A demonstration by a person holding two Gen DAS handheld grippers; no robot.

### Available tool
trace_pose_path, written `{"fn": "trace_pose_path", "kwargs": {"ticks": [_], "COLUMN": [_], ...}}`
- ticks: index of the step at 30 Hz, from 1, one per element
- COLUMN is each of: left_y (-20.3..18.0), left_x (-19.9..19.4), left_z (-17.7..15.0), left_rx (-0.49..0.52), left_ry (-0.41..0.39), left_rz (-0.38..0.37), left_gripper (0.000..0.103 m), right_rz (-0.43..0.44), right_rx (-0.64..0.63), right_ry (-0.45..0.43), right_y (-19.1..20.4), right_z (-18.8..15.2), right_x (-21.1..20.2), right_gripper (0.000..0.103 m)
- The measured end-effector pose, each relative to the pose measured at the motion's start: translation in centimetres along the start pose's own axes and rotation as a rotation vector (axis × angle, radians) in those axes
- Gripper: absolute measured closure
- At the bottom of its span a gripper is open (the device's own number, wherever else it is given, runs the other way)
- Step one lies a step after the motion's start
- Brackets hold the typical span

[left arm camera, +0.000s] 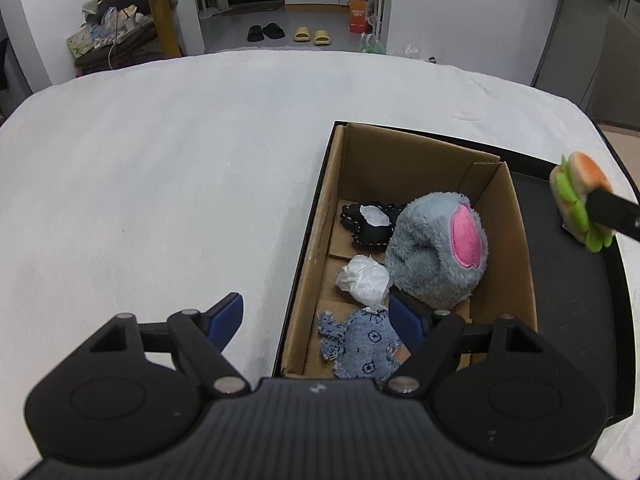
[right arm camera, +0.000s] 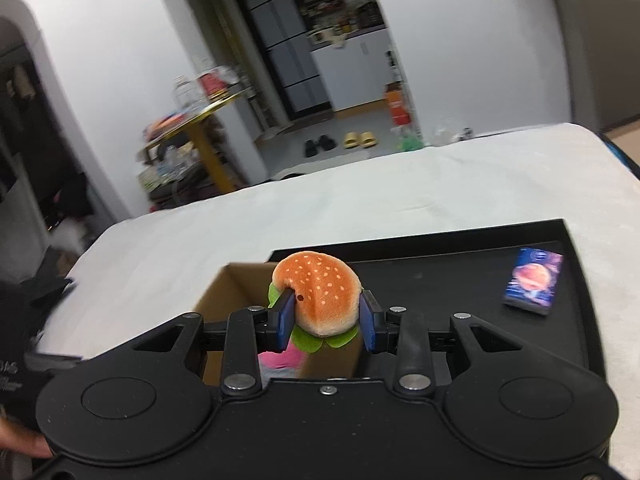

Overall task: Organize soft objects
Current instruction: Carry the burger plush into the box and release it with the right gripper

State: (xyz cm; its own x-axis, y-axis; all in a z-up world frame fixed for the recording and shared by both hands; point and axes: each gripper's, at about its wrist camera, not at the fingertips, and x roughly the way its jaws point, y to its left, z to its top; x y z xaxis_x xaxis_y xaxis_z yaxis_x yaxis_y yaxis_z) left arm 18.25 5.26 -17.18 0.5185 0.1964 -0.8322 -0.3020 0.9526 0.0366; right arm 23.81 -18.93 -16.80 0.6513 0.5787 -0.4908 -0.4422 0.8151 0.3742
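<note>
Right wrist view shows the right gripper (right arm camera: 326,318) clamped on a plush burger (right arm camera: 320,294), blue pads (right arm camera: 285,318) pressing into the bun from both sides, held in the air at the centre of the frame above the near corner of the cardboard box (right arm camera: 224,292). The grip looks shallow to me: the pads sit on the rounded bun, so the toy could squirt out, and from where it hangs it might land on the black tray (right arm camera: 440,280) to the right rather than in the box.

From the left wrist view, the left gripper (left arm camera: 316,316) stands wide open and empty at the bottom of the frame, one finger over the box's lower end. Inside lie a grey plush (left arm camera: 432,256), a black fabric toy (left arm camera: 368,224), a white crumpled wad (left arm camera: 364,280) and a denim toy (left arm camera: 360,344). The grey plush fills the middle, so the burger may roll off it, or the two grippers could collide over the box.
</note>
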Motion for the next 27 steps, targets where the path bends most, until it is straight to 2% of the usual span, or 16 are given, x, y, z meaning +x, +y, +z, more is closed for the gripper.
{"fn": "trace_pose_path", "kwargs": {"ticks": [6,11,13,16,18,21,25,27], "left_y": [1.4,1.7,1.9,2.2,2.5,3.0,3.4,3.7], "left_x": [0.1,0.3,0.5,0.8,1.2,1.8,2.2,2.3], "left_z": [-0.6,-0.9,-1.1,-1.2,-1.3,-1.5,-1.5,-1.5], "left_rx": [-0.046,-0.034,-0.04,-0.041,-0.043,-0.05,-0.029,-0.031], "left_ry": [-0.01,-0.023,-0.024,-0.019,-0.002,0.024,0.039,0.042], "left_rz": [-0.026,-0.058,-0.071,-0.094,-0.109,-0.122,-0.123,-0.131], "left_gripper": [0.025,0.031,0.037,0.057,0.076,0.089,0.092,0.093], "right_rz": [0.051,0.063,0.067,0.087,0.095,0.102,0.109,0.114], "right_rx": [-0.058,-0.092,-0.109,-0.136,-0.157,-0.174,-0.182,-0.177], "right_ry": [0.034,0.066,0.082,0.106,0.123,0.146,0.164,0.177], "right_y": [1.9,3.1,3.7,4.7,5.5,6.4,7.2,7.4], "right_z": [-0.2,-0.6,-0.6,-0.9,-1.0,-1.2,-1.3,-1.5], "right_x": [0.4,0.6,0.9,1.2,1.5,2.0,2.5,2.8], "right_gripper": [0.07,0.069,0.069,0.069,0.069,0.069,0.068,0.062]}}
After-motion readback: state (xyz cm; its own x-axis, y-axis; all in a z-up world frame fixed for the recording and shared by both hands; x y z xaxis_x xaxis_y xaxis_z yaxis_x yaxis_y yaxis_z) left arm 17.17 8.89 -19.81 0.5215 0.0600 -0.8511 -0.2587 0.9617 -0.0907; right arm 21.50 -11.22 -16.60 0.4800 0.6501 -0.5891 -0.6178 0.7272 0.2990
